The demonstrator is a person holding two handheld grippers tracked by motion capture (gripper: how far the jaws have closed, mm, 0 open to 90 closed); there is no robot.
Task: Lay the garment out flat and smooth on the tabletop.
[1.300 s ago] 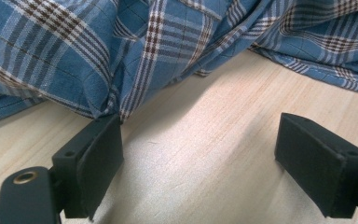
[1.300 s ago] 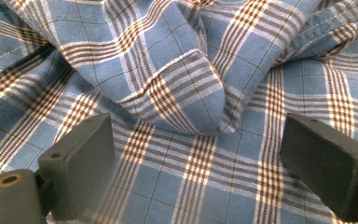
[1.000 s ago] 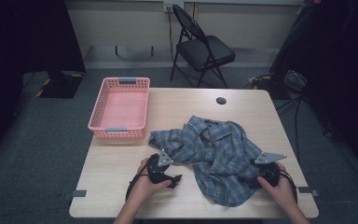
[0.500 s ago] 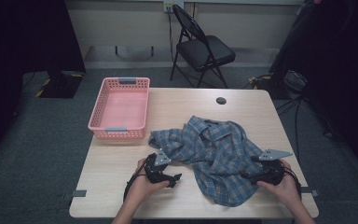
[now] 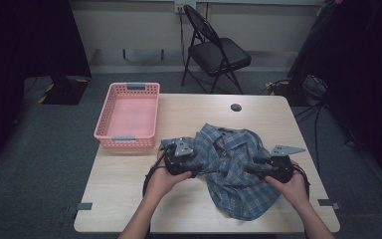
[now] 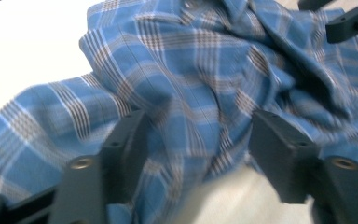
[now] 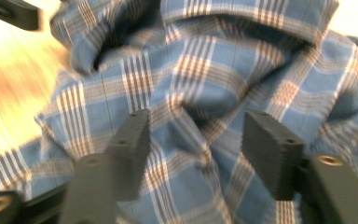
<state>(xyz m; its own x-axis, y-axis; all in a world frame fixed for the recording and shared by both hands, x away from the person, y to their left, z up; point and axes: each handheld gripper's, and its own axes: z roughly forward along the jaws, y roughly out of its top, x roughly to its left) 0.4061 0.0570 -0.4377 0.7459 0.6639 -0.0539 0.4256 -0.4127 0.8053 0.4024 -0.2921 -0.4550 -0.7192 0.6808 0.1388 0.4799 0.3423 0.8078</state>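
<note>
Plaid shirt bunched near-centre on worktop. Left claw and right claw have just been closing, cloth between jaws, not yet pinched. Soft, light, floppy; I'd grab a thick fold.

Bare recording room or lab: lone counter on grey carpet, folding chair by wall, trailing floor cables.

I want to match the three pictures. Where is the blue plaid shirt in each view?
High view: blue plaid shirt crumpled at table centre, between both grippers.
Left gripper view: shirt fills the middle, cloth between the jaws.
Right gripper view: shirt covers nearly everything.
Shared landmark: the pale wooden table.
</note>
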